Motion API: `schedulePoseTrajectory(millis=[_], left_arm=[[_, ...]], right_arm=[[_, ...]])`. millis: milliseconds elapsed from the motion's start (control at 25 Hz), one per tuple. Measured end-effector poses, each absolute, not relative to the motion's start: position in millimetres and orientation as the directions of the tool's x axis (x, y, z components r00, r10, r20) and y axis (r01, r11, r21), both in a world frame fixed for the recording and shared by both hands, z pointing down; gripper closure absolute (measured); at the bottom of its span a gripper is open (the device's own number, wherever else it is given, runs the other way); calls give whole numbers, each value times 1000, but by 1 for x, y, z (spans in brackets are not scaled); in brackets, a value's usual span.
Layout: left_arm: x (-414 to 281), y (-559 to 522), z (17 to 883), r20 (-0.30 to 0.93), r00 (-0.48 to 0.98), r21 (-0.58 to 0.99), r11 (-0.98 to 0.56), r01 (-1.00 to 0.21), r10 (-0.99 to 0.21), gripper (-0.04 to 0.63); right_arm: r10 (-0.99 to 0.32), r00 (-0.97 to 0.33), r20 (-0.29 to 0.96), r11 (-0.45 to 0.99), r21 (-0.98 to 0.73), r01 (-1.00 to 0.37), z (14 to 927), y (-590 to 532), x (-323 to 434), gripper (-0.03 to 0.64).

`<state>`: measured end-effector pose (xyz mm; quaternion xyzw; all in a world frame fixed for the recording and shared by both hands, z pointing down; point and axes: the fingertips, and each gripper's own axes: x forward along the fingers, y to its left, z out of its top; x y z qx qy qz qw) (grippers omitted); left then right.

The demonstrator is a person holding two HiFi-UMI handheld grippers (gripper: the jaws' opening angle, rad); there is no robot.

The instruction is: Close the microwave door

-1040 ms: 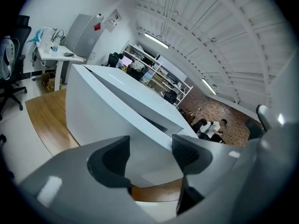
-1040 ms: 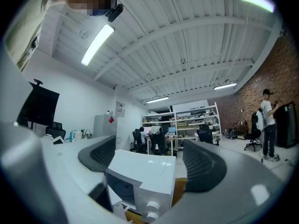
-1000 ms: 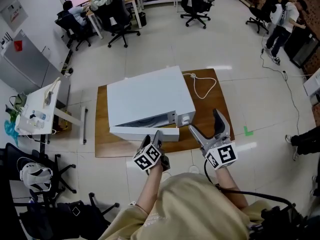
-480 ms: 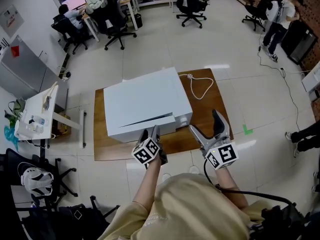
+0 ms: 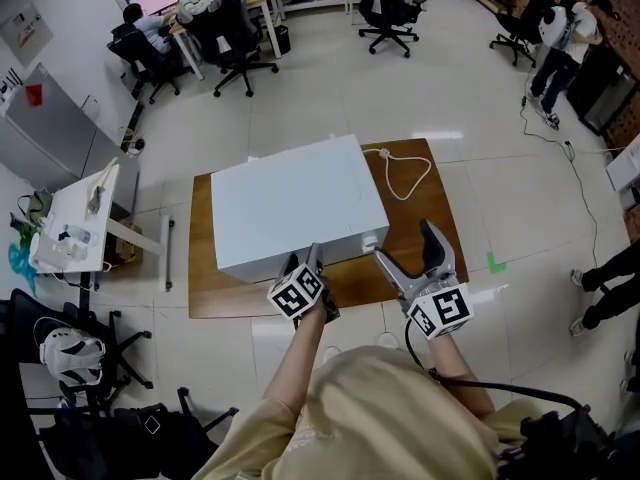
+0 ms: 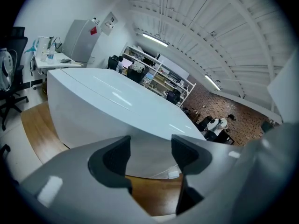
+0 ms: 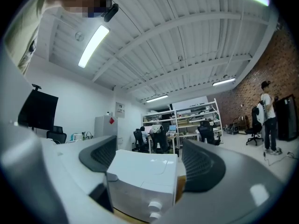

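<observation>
Head view shows the white box-shaped microwave point(image 5: 295, 203) at the middle of the frame, on a brown wooden board point(image 5: 420, 208). Its door point(image 5: 255, 265) lies flush along the lower edge. The left gripper point(image 5: 305, 258) sits at that front, just below centre. Its fairly narrow jaws are opening, with nothing pinched between them and only the white face beyond. The right gripper point(image 5: 405, 243), lower right of centre, is spread wide and empty over the board. A looped white cable point(image 5: 405, 173) lies upper right of the microwave.
</observation>
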<state>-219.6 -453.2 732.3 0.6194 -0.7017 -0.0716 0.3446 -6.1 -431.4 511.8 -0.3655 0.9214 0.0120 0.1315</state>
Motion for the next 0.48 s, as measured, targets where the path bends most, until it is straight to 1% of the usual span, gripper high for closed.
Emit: schedulePoseTrajectory(millis=[80,160,240,280,400,480], left_arm=[[-220,-452,732,387,5,515,212,-831,-922,316],[-219,-449,739,408,0,458,205,-865,-913,321],[-219,-446,745,432,-1,367,177,-913,-902,362],[-217,-445,745,429,19,337,141,-931,-903,367],[-206,-436,731,372,111,307,10,-952,-922,370],[-200,-425,706,314,127,225,-56,-973,-941,370]], right_arm=[[-671,-698,-252,732,-76,-677,511,-433,-6,187],[-669,-699,-252,733,-74,-676,511,-434,-6,187],[-671,-701,-243,731,-60,-679,513,-434,-7,187],[-672,-702,-238,730,-51,-681,514,-433,-8,187],[-663,-710,-237,736,-39,-675,516,-430,-11,187],[-656,-717,-236,744,-41,-667,519,-429,-13,187]])
